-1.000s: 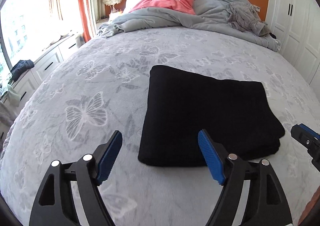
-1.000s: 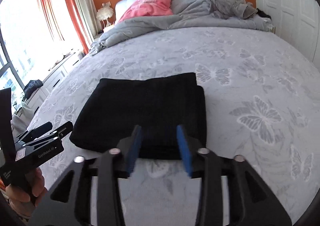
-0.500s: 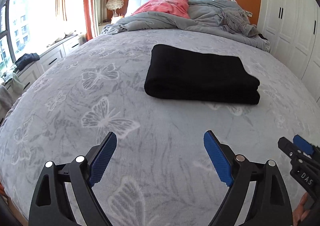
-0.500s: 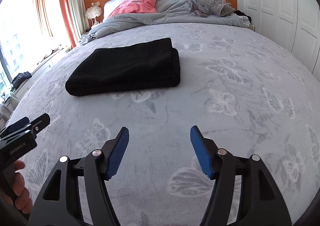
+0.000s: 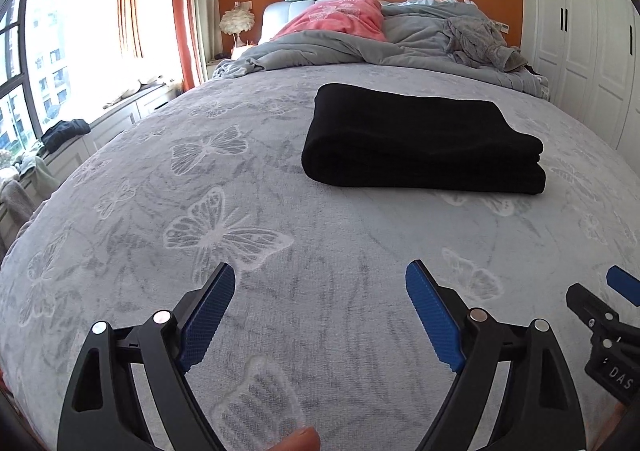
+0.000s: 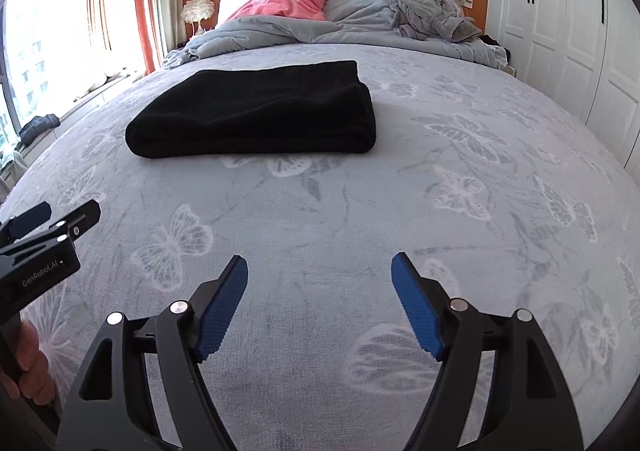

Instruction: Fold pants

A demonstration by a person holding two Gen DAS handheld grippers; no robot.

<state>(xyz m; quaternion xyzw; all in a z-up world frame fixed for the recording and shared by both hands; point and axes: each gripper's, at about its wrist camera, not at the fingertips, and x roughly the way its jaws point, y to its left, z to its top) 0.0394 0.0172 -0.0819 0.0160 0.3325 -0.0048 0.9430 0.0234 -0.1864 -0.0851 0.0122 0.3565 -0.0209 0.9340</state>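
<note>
The black pants (image 5: 420, 139) lie folded into a thick rectangle on the grey butterfly-print bedspread (image 5: 248, 235), and they show again in the right wrist view as the black pants (image 6: 256, 111). My left gripper (image 5: 320, 275) hangs open well short of them, near the foot of the bed, nothing between its blue pads. My right gripper (image 6: 318, 265) is also back from the pants with its jaws still opening and nothing between them. Each gripper shows at the edge of the other's view.
A rumpled grey duvet (image 5: 360, 47), a pink pillow (image 5: 340, 17) and a grey garment (image 5: 476, 39) lie at the head of the bed. White wardrobe doors (image 5: 588, 51) stand on the right. A window with orange curtains (image 5: 180, 3) and low cabinets are on the left.
Both grippers have drawn back from the folded pants toward the foot of the bed and sunk lower. The right gripper's jaws have spread wider apart.
</note>
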